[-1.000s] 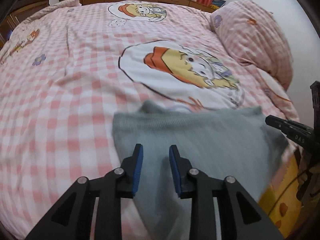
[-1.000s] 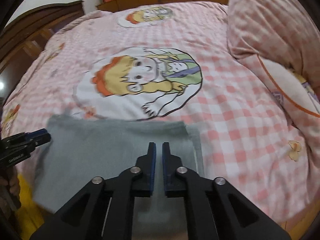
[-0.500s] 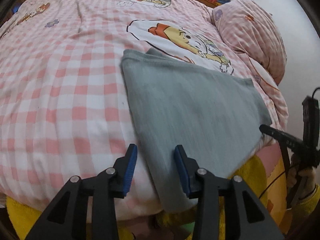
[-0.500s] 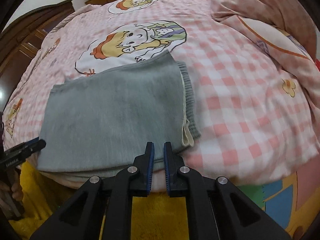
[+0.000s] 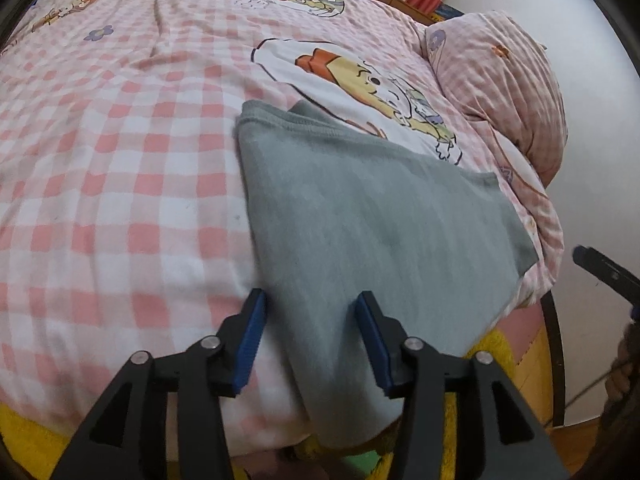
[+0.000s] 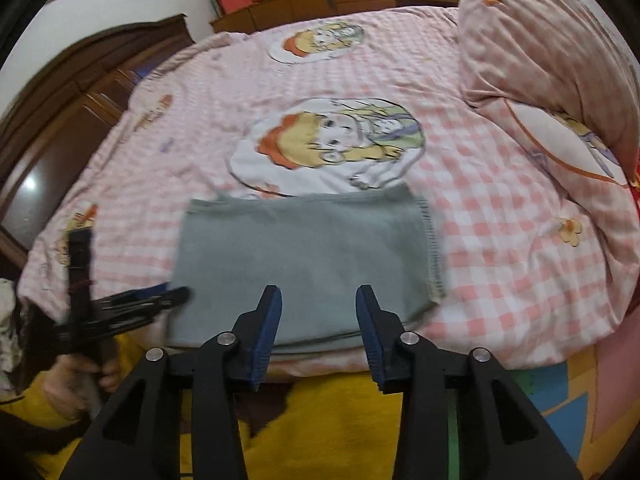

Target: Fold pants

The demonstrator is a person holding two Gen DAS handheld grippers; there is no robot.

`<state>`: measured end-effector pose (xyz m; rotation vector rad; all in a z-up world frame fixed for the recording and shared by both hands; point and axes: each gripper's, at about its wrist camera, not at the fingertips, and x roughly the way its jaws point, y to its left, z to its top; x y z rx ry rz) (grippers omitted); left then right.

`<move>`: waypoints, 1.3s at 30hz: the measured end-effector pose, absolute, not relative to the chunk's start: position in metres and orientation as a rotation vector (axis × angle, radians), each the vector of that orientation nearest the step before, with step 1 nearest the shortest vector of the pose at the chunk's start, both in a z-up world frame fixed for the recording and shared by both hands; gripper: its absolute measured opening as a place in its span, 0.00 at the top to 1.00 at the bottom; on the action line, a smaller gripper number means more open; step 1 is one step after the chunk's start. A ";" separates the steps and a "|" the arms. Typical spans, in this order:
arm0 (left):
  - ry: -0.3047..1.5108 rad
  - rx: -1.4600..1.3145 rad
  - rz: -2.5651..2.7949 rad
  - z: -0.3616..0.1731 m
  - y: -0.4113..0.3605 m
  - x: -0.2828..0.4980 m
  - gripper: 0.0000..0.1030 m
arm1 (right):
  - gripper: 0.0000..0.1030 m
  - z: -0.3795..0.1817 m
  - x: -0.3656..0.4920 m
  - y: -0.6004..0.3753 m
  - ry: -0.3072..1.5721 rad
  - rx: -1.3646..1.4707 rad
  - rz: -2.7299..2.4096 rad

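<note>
Right, both tongs were spread wide with nothing between the pads. Left gripper (image 5: pixel 310 338) hung over the near-left corner of the pants (image 5: pixel 360 216), not pinching it; right gripper (image 6: pixel 318 330) sat just off the near edge of the bed, apart from the cloth. In the right wrist view the left gripper (image 6: pixel 160 300) showed at the pants' left edge, blurred, so contact there couldn't be confirmed.

Pants were one grey knit bundle, already folded into a rough rectangle, lying flat on the pink checked bedspread (image 5: pixel 100 160) at the near edge, just below the cartoon print (image 6: pixel 328 144). Near edge drooped slightly over the mattress side. Layers visible along the near side; ribbed stitched edge on the right (image 6: pixel 432 248).

Handling guess: soft, light, limp, not slippery on the cotton cover, nothing fragile. It'd sag and slide open if lifted by one layer, so pinch through all layers at the two near corners, or at the ribbed right edge where it's thicker.

Count: one pair of pants, two grippers, one pillow (image 6: pixel 540 60) at far right, one bedspread, two large cartoon prints in clear view.
</note>
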<state>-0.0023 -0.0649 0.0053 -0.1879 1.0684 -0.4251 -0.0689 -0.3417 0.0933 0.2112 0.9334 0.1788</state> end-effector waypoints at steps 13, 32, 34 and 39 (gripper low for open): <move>1.045 -0.150 -0.391 0.003 -0.073 -0.009 0.45 | 0.60 0.012 -0.040 -0.298 1.069 0.201 0.133; 1.035 -0.119 -0.393 0.002 -0.078 -0.008 0.39 | 0.40 -0.009 -0.034 -0.283 1.104 0.176 0.156; 1.038 -0.119 -0.394 0.002 -0.078 -0.008 0.39 | 0.40 -0.007 -0.034 -0.284 1.104 0.179 0.159; 1.054 -0.109 -0.400 0.002 -0.077 -0.006 0.39 | 0.40 0.001 -0.038 -0.292 1.095 0.243 0.167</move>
